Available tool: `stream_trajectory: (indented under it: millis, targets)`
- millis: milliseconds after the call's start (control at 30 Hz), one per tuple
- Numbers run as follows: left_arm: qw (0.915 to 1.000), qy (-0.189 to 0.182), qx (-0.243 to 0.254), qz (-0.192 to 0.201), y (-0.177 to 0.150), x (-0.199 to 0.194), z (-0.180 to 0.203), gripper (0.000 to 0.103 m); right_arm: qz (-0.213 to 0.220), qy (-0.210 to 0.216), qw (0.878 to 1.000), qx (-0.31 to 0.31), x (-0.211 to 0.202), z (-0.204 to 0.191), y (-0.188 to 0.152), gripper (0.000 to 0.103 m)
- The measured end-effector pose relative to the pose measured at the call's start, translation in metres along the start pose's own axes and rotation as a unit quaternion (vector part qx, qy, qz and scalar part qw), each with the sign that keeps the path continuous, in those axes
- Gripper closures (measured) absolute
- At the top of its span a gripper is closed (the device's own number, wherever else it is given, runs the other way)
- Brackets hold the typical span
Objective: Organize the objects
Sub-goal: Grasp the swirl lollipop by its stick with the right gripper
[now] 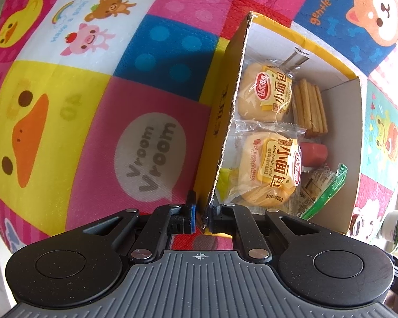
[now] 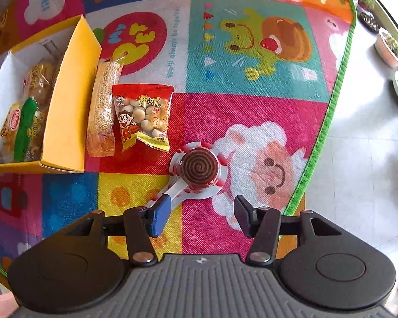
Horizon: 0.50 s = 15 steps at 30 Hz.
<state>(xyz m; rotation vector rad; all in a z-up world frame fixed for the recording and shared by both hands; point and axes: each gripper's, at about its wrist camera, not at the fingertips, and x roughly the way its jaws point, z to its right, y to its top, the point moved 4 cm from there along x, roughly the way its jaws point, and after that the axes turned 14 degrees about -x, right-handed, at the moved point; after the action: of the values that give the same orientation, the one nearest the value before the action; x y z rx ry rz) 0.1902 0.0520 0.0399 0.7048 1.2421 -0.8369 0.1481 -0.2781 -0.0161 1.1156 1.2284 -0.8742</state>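
My left gripper (image 1: 202,216) is shut on the near wall of a yellow cardboard box (image 1: 225,122). Inside lie two packed mini breads (image 1: 270,169), biscuit sticks (image 1: 309,106), a red sausage (image 1: 314,153) and a green-edged packet (image 1: 323,190). My right gripper (image 2: 201,216) is open, just short of a brown spiral candy in a round wrapper (image 2: 199,169) on the play mat. A red snack bag (image 2: 143,115) and a sesame bar (image 2: 103,108) lie beside the box (image 2: 66,100).
The colourful cartoon play mat (image 2: 252,53) covers the floor. Its green edge (image 2: 329,111) runs at the right, with white tiles and potted plants (image 2: 390,47) beyond.
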Motion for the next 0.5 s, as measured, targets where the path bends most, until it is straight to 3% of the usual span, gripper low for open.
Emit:
stream_trajectory:
  millis: [167, 300, 400, 433, 500]
  targets:
    - [1.0, 0.003, 0.008, 0.002, -0.001, 0.0, 0.002, 0.093, 0.012, 0.004, 0.999, 0.036, 0.019, 0.005, 0.018, 0.043]
    - [0.9998, 0.008, 0.021, 0.0, -0.004, -0.001, 0.004, 0.093, -0.014, -0.013, 0.996, 0.082, 0.046, 0.011, 0.031, 0.042]
    - [0.9995, 0.008, 0.029, -0.002, -0.005, 0.0, 0.006, 0.093, -0.026, -0.032, 0.996, 0.077, 0.053, 0.008, 0.032, 0.048]
    - [0.9994, 0.007, 0.033, -0.004, -0.004, 0.0, 0.006, 0.093, -0.026, -0.043, 0.997, 0.064, 0.05, 0.004, 0.032, 0.057]
    - [0.9992, 0.003, 0.04, -0.007, -0.004, 0.0, 0.005, 0.093, -0.027, -0.054, 0.997, 0.047, 0.041, -0.003, 0.028, 0.058]
